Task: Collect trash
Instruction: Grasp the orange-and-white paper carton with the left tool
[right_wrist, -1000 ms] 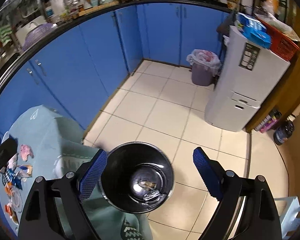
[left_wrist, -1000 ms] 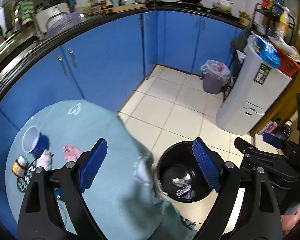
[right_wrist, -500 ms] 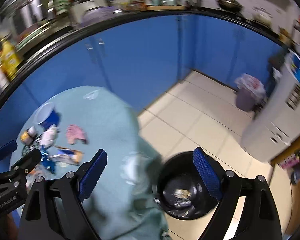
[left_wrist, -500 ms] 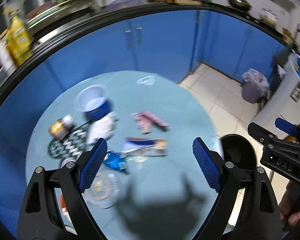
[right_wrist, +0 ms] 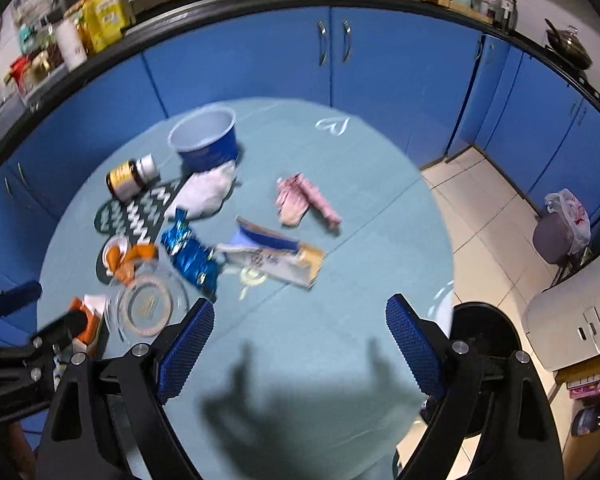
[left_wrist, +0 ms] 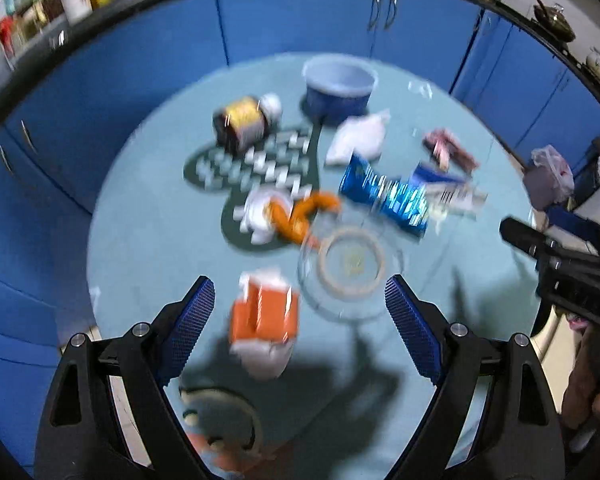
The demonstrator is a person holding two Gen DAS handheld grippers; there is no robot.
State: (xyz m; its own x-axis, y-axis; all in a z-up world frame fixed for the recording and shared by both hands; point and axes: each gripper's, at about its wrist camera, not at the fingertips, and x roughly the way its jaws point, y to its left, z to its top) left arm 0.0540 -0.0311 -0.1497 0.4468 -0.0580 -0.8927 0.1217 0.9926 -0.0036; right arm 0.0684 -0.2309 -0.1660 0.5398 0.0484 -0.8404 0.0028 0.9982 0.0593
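From your left wrist camera, your left gripper hangs over the round table with its jaws spread wide and nothing between them. Take the glass ashtray as your landmark: an orange-and-white carton lies just beside it on the near left, between your blue pads. Orange peel touches the ashtray's far-left rim, and a shiny blue wrapper sits just beyond it. Farther off from the ashtray are a white crumpled bag, a blue bowl, a brown pill bottle on its side, and a pink wrapper to the far right. This view is blurred, so small print cannot be read. Your right gripper shows only as a dark body at the right edge.

From your right wrist camera, your right gripper is likewise released, jaws wide apart, empty above bare tablecloth. Here the ashtray sits at the left, and this view shows what the other cannot: the black trash bin standing on the tiled floor off the table's right edge, well apart from the ashtray. A torn blue-and-white packet lies right of the ashtray, the pink wrapper beyond it. The orange carton is half hidden behind your left gripper, left of the ashtray
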